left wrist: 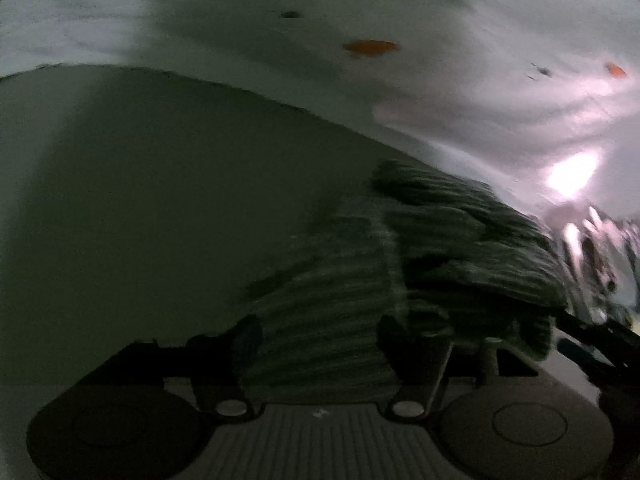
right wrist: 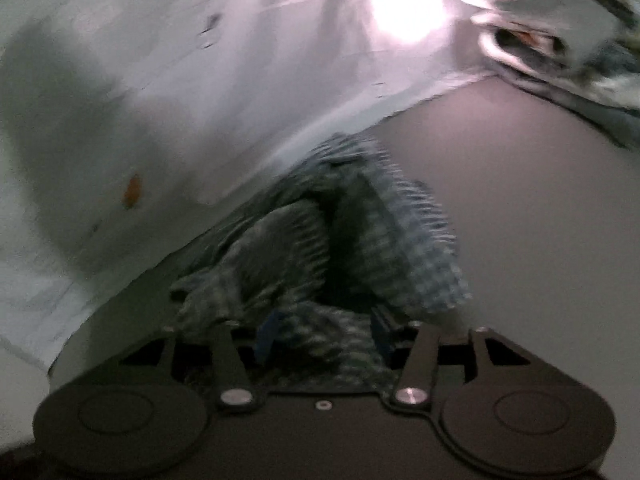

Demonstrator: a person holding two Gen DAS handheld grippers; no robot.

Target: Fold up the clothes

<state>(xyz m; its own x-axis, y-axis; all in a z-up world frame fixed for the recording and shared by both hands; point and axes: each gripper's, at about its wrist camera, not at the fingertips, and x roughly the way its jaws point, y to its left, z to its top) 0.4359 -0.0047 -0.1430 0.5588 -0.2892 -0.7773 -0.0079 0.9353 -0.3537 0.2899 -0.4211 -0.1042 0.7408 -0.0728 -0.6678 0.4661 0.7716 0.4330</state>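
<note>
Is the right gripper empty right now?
No, checked cloth is bunched between the right gripper's fingers.

One checked garment (right wrist: 360, 216), one pale sheet (right wrist: 160, 80), one clothes heap (right wrist: 568, 52), two tools.

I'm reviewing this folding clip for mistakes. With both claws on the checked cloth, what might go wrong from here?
1. The checked cloth is bunched and creased between the two claws, so a fold made now would likely set in wrinkles.
2. The left claw and right claw each hold a thick wad, not a clean edge; layers may slip out unevenly.
3. Both views are blurred by motion, and the cloth could drag across the white sheet.
</note>
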